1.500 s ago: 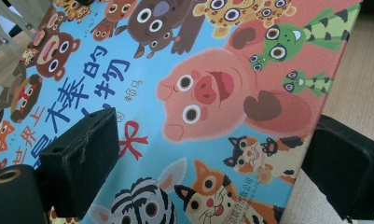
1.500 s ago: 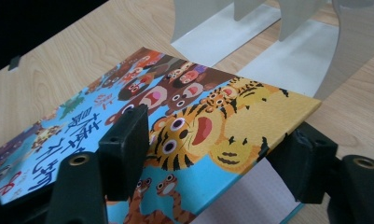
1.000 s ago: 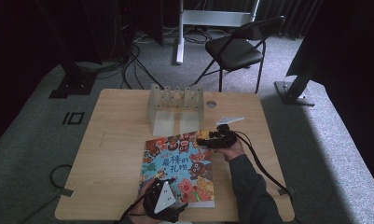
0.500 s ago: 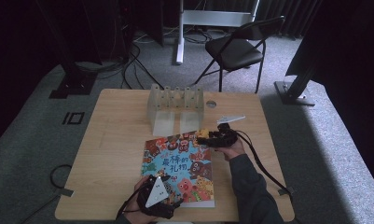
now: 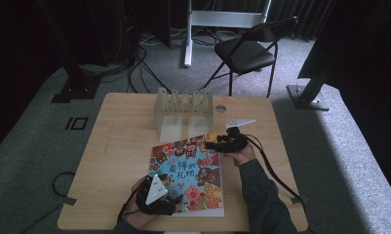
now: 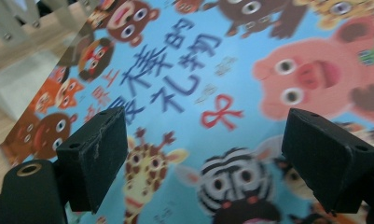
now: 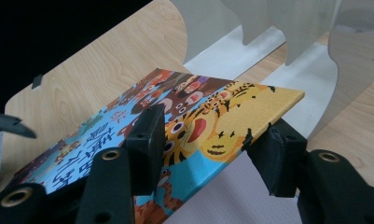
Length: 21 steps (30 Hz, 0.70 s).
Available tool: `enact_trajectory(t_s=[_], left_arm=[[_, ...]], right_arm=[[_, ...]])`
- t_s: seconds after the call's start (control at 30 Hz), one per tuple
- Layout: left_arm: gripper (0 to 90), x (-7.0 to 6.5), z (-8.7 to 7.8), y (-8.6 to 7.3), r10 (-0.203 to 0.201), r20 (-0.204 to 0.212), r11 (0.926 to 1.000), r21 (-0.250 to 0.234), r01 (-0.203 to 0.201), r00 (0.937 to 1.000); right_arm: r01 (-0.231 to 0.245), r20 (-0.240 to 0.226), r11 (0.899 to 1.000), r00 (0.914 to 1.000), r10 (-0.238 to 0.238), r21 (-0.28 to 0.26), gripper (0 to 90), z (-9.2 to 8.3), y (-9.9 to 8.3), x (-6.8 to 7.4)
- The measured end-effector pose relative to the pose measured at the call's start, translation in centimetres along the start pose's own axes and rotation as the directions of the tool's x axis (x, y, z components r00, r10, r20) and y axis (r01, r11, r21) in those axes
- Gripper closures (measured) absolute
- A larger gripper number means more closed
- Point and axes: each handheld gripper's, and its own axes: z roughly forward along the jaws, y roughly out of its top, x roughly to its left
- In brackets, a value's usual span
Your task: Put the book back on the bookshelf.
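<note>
1. We have the picture book [image 5: 188, 178] lying on the table [image 5: 120, 141], just in front of the clear slotted rack [image 5: 183, 109].
2. Our right gripper [image 5: 217, 144] straddles the book's far corner, which is tilted up off the table; its jaws have just been closing around that corner, one above and one below, but we cannot tell if they pinch yet.
3. Our left gripper [image 6: 203, 158] hovers wide open over the cover, holding nothing.
4. As we judge it, lifting the book and slotting it into the rack remain.

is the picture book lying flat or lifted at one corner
Lifted: the book's far corner is raised off the table, between the right tongs.
</note>
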Motion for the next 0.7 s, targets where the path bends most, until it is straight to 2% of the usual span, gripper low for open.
enact_trajectory(t_s=[0.07, 0.47, 0.7], left_arm=[[14.5, 0.5, 0.0, -0.2, -0.018, -0.009, 0.9998, 0.004, 0.018, 0.9998], [15.0, 2.3, -0.1, -0.6, -0.060, -0.048, 0.9978, 0.027, 0.061, 0.9971], [15.1, 3.2, -0.1, -0.9, -0.072, -0.064, 0.9966, 0.035, 0.074, 0.9954]], right_arm=[[-0.001, -0.001, 1.000, 1.0000, 0.001, -0.004, 48.5, 0.0, 0.0, 0.0], [-0.022, -0.013, 1.000, 0.9997, 0.022, -0.006, 52.1, -0.2, 0.2, 0.0], [-0.019, -0.010, 1.000, 0.9998, 0.019, -0.002, 53.5, -0.3, 0.8, 0.4]])
